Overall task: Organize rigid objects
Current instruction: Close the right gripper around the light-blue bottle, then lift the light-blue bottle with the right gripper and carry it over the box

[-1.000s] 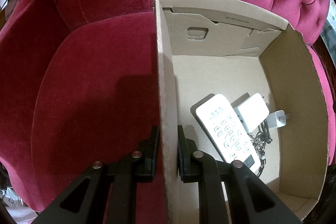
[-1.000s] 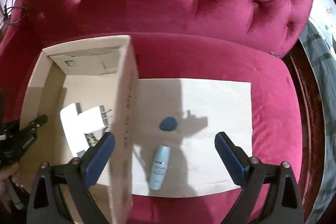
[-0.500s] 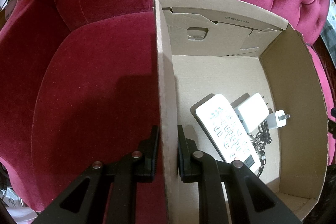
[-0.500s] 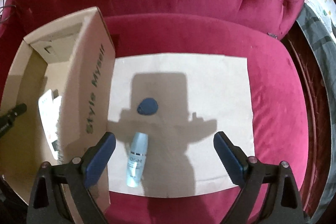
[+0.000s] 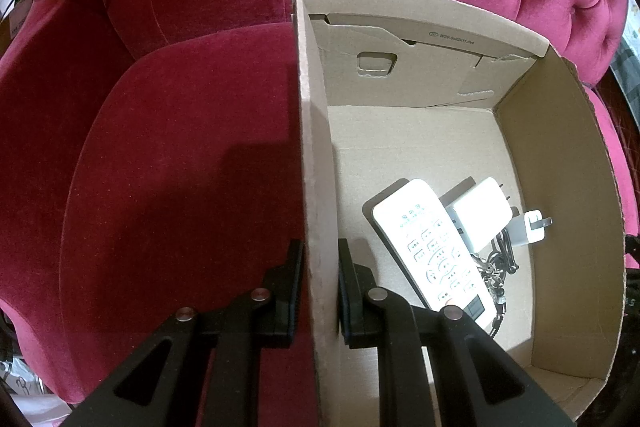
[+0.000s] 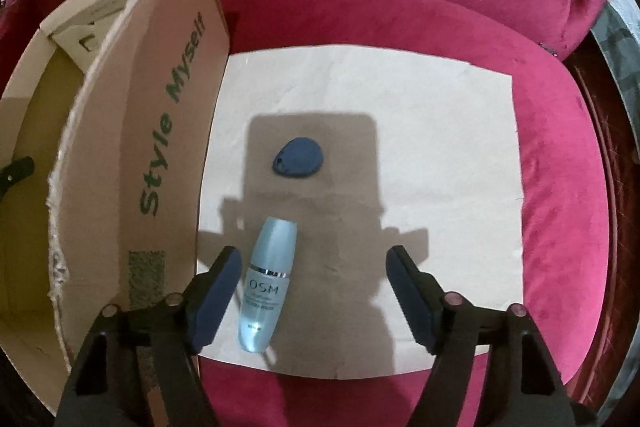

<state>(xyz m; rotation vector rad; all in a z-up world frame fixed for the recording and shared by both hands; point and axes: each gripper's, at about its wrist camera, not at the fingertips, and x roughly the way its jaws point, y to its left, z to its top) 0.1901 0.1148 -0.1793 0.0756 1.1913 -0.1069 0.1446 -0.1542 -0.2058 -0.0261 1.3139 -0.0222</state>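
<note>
Bottle (image 6: 267,281), pale blue and lettered, lay on its side on the paper sheet (image 6: 432,131) spread over the red sofa seat (image 6: 560,187), just beside the outer wall of the cardboard box (image 6: 132,155). Its long axis ran nearly along the line our right tool (image 6: 314,287) pointed, cap end away from us, tilted a little to the right. It sat off-centre in that tool: close to the left pad, well apart from the right one, so we judged a small shift leftward was needed before the pinch. The right tool's jaws were closing, the bottle between them, neither pad pressing on it. A small dark blue fob (image 6: 298,158) lay farther out on the sheet, apart from the bottle. Our left tool (image 5: 318,287) was pinched on the box's near wall (image 5: 316,187), steadying it, so the right hand was plainly the nearer. Inside the box already lay a white remote (image 5: 432,247), two white chargers (image 5: 480,215) and some keys (image 5: 496,267).
</note>
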